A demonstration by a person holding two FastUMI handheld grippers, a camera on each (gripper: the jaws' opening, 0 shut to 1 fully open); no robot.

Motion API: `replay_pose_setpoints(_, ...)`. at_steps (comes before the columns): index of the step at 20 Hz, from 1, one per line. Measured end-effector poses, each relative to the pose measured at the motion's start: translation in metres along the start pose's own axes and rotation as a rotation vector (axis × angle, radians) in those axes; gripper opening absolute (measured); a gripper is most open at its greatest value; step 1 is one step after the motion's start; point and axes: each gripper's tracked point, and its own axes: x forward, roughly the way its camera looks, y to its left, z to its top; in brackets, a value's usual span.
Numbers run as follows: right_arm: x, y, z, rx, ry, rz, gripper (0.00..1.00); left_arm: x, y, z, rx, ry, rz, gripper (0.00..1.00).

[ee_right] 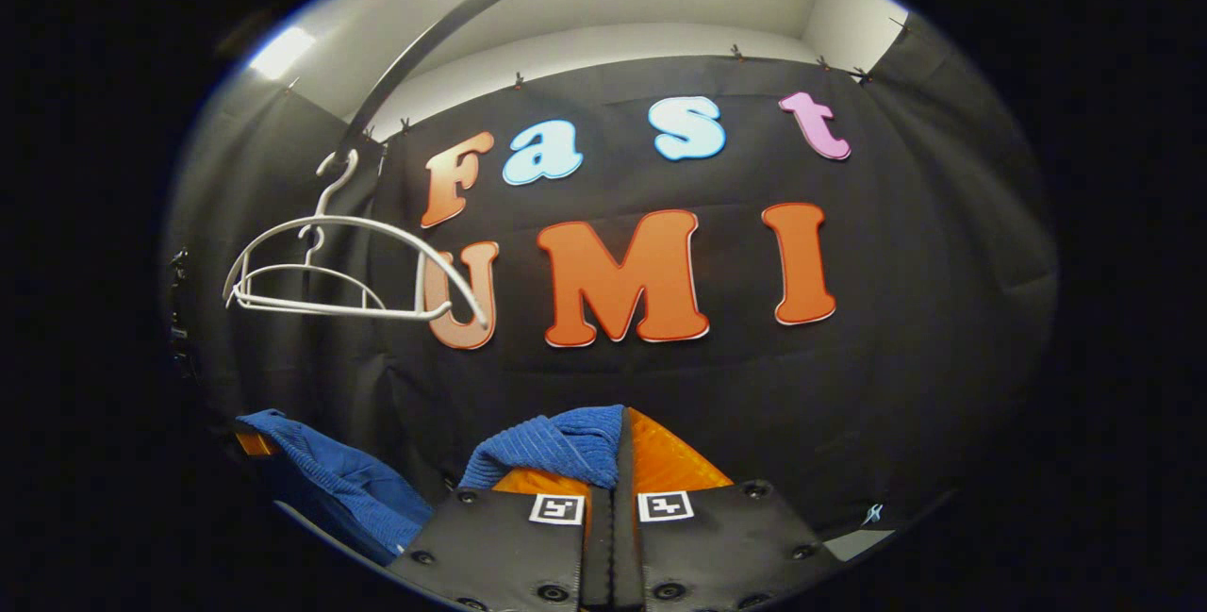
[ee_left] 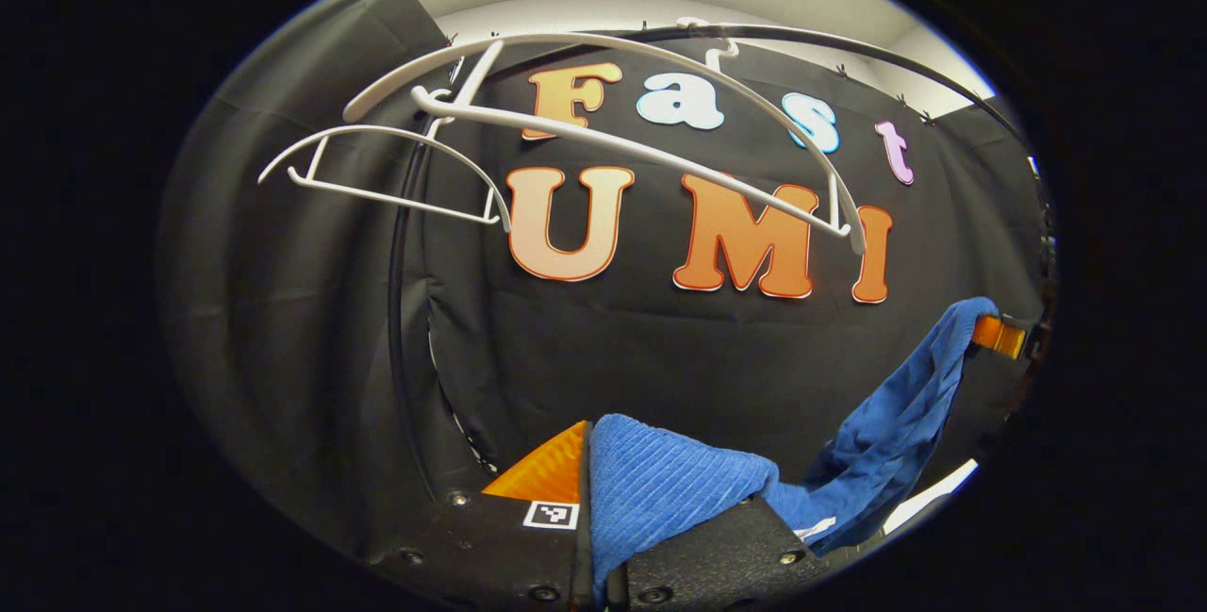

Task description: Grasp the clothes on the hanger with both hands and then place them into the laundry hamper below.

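A blue ribbed garment is off the hangers and stretched between both grippers. In the left gripper view, my left gripper is shut on one end of it, and the cloth drapes over one finger. From there the garment runs right and up to the right gripper. In the right gripper view, my right gripper is shut on another fold of the blue garment. The rest of it hangs low at the left by the left gripper. Two bare white hangers hang above.
A curved black rail carries the white hangers, which hang above and to the left of the right gripper. A black upright pole stands at the left, and black cloth walls close the booth behind.
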Motion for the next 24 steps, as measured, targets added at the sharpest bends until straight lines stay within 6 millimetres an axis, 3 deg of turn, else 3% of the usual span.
replay_pose_setpoints(7,0.015,0.068,-0.061,-0.02,0.145,0.164,0.08,0.012,-0.031,-0.048,-0.016,0.104,-0.056,0.06)
replay_pose_setpoints(11,0.019,0.091,-0.109,0.02,0.262,0.223,0.08,0.019,-0.062,-0.088,-0.05,0.189,-0.117,0.06)
replay_pose_setpoints(17,0.014,0.104,-0.193,0.098,0.473,0.258,0.08,0.015,-0.088,-0.182,-0.188,0.472,-0.138,0.05)
replay_pose_setpoints(19,0.012,0.101,-0.227,0.11,0.55,0.252,0.08,0.01,-0.093,-0.214,-0.218,0.565,-0.14,0.06)
replay_pose_setpoints(24,-0.017,0.1,-0.325,0.098,0.793,0.249,0.08,-0.011,-0.095,-0.288,-0.163,0.754,-0.119,0.09)
